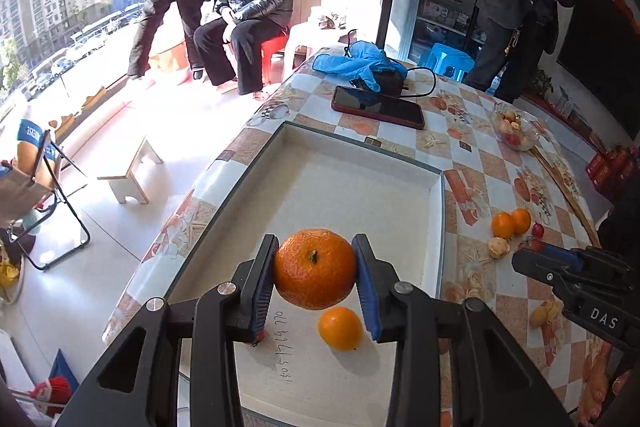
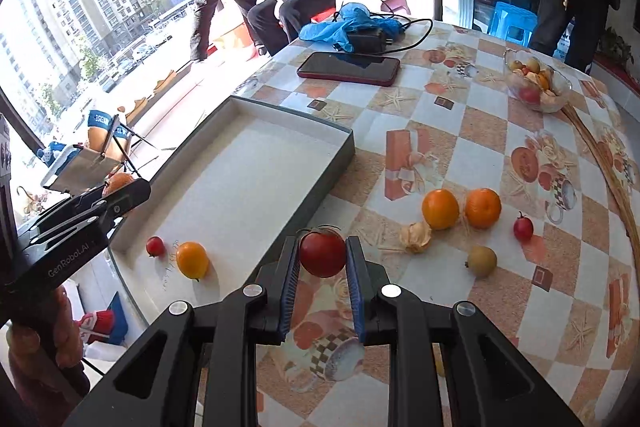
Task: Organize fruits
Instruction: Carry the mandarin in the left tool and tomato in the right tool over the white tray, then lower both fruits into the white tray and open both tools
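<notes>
Tray [image 1: 434, 227] time: you are carrying fruit over to it, so next lower each piece inside, beside the yellow fruit [image 1: 340, 328]. Your left gripper [image 1: 315, 269] squeezes the big orange [image 1: 315, 268] above the tray. Your right gripper [image 2: 322, 254] pinches the little red tomato [image 2: 322, 253] over the table [image 2: 460, 147].

Open tray floor [image 1: 340, 195] beyond kumquat [image 1: 340, 328]
</notes>
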The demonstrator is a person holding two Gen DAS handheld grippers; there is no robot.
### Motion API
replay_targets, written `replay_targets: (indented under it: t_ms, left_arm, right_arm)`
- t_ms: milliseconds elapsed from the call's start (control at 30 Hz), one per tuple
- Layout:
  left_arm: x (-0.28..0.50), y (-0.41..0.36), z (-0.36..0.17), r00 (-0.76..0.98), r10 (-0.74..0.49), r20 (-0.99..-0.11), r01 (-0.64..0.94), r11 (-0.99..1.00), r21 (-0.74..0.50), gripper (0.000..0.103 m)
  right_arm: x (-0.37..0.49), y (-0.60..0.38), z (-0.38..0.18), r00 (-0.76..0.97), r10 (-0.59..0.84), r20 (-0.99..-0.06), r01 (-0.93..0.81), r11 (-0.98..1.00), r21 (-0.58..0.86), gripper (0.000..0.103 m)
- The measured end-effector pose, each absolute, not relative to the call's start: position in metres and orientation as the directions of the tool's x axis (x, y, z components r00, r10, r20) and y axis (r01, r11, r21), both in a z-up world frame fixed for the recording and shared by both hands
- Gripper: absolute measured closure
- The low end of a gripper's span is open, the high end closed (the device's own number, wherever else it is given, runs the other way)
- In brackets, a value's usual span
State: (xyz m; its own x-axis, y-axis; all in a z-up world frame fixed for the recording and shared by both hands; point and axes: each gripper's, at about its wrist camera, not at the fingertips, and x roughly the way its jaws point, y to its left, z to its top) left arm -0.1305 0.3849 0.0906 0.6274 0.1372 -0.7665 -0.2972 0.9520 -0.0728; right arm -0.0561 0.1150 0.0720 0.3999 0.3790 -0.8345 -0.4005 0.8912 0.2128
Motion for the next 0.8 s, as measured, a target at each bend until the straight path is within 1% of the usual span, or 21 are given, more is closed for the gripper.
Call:
replay_targets:
  t_ms: [133,367,533,733,800]
  left_arm:
    - [-0.126,0.402,0.074,0.59,0.158,-0.792,-0.339,0.938,-0.066,0.062]
    - [-0.114,0.408,0.046,0.538,0.196,-0.82,-0.356,0.934,-0.01,0.062]
    - [-0.112,0.412,0.03,0.506,0.185,-0.842,-0.361,0.933,-0.012,0.062]
    - [-0.115,0.413,0.025,0.496,0.174,-0.851,-0.366,0.931,-0.023,0.062]
    - [-0.117,0.412,0.025,0.502,0.181,-0.846,-0.37,0.929,-0.021,0.06]
  right_arm:
    - [-0.047,0.15,0.068,0.354,0.421,-0.835,-0.443,0.862,0.246,0.079]
    - [-0.038,0.197,0.04,0.273,0.422,-0.864,-0.477,0.84,0.259,0.079]
    - [-0.036,0.206,0.026,0.234,0.432,-0.871,-0.475,0.832,0.285,0.079]
    - [-0.029,0.202,0.022,0.179,0.488,-0.855,-0.441,0.816,0.373,0.079]
    - [-0.03,0.201,0.021,0.181,0.479,-0.859,-0.443,0.819,0.364,0.078]
